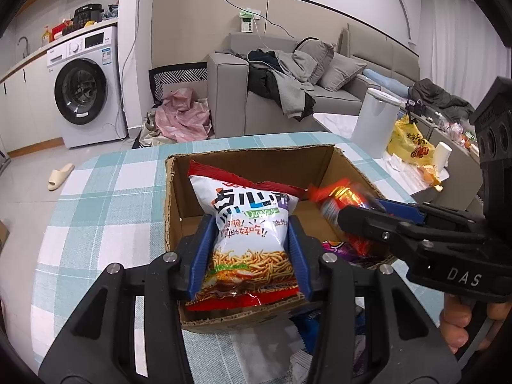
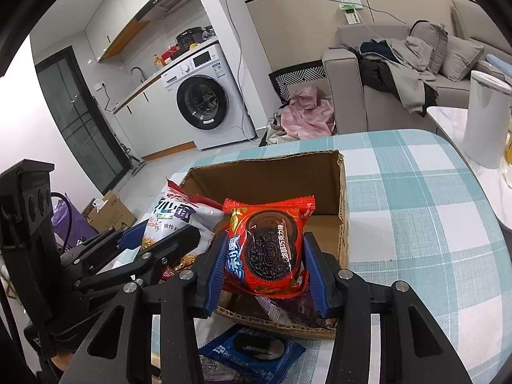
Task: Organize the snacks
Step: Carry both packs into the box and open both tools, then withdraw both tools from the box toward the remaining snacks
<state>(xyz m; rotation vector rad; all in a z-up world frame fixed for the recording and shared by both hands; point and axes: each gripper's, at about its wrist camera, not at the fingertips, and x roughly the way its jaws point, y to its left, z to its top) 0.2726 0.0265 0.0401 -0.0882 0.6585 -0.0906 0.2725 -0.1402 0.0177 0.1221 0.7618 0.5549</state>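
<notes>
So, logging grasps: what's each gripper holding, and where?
Left gripper: noodle snack bag, lower side edges. Right gripper: red Oreo pack, side edges.

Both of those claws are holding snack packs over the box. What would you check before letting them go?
1. Left gripper holds the noodle snack bag: ok.
2. Right gripper holds the red Oreo pack: ok.
3. Both packs over the cardboard box: ok.
4. Bare box floor left for them: ok.
5. The two grippers apart: ok, though close.
6. Blue Oreo pack left outside the box: not ok.
</notes>
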